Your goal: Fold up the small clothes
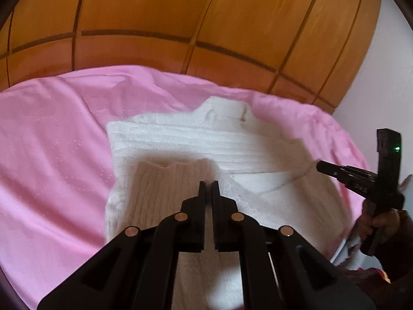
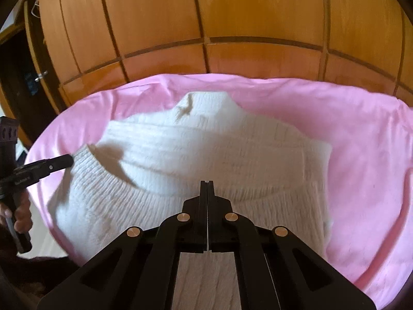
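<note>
The left gripper (image 1: 208, 183) and the right gripper (image 2: 207, 183) each have their jaws clenched on the ribbed hem of a white knit sweater (image 2: 206, 142), lifting that lower edge up over the body. The sweater lies lengthwise away from the cameras, its turtleneck collar (image 2: 206, 103) pointing toward the far wall. It rests on a wrinkled pink bedsheet (image 1: 51, 142), before glossy orange wooden wardrobe panels (image 2: 206, 13).

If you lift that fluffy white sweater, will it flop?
Probably yes. The white sweater is soft ribbed knit, and its hem already sags between the left gripper and right gripper. It likely grips rather than slides on the pink sheet.
</note>
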